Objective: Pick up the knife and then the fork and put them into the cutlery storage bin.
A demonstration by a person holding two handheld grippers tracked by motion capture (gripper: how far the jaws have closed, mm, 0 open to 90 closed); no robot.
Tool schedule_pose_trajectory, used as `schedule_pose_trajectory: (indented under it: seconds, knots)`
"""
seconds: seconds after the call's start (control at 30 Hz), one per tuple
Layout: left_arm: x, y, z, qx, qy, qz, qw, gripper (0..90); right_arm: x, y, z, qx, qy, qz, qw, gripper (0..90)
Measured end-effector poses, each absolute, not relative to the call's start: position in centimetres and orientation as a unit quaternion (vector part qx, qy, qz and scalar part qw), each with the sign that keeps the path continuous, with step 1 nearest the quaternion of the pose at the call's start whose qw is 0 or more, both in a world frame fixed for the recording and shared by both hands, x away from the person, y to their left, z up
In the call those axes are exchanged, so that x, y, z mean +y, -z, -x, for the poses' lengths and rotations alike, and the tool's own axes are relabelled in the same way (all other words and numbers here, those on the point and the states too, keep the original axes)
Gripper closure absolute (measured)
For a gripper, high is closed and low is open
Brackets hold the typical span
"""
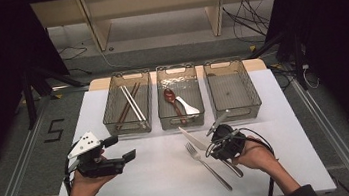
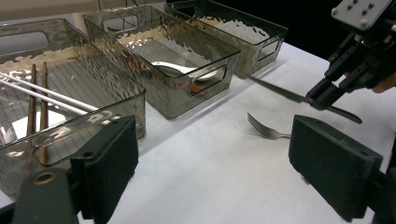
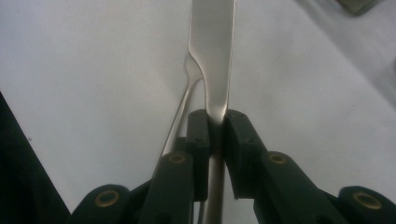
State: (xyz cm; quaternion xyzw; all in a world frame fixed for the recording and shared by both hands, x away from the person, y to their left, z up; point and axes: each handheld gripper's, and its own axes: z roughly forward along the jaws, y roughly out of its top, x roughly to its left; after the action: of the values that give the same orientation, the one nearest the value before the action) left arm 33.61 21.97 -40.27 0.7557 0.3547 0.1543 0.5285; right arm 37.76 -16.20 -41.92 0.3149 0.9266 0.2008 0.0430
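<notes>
A table knife (image 1: 190, 134) is pinched in my right gripper (image 1: 210, 146), which is shut on it near where blade meets handle. In the right gripper view the pads (image 3: 198, 128) clamp the knife (image 3: 212, 56), and its blade runs away over the white table. A fork (image 1: 206, 163) lies on the table just under and beside the knife. At the left, my left gripper (image 1: 120, 148) is open and holds nothing. From the left gripper view, the fork (image 2: 266, 131) and the knife (image 2: 280, 92) lie beyond its wide-apart pads (image 2: 112, 161), with the right gripper (image 2: 327, 95) on the knife.
Three clear bins stand in a row at the back of the white table (image 1: 162, 180). The left bin (image 1: 109, 117) holds chopsticks (image 1: 130, 103), the middle bin (image 1: 163, 119) holds spoons (image 1: 178, 102), and the right bin (image 1: 232, 88) holds nothing.
</notes>
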Motion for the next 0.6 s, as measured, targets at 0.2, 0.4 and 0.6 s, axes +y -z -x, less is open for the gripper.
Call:
schedule_pose_trajectory:
  seconds: [0.2, 0.4, 0.6]
  knots:
    - [22.0, 40.3, -33.6, 0.353, -0.155, -0.757, 0.527, 15.4, -17.0, 41.1, -38.1, 0.916, -0.226, -0.326, 0.049, 81.2]
    - [22.0, 40.3, -33.6, 0.353, -0.157, -0.757, 0.528, 15.3, -17.4, 40.5, -38.3, 0.91, -0.24, -0.333, 0.053, 81.1]
    - [22.0, 40.3, -33.6, 0.353, -0.157, -0.756, 0.528, 15.3, -18.1, 39.7, -38.8, 0.901, -0.256, -0.344, 0.063, 81.1]
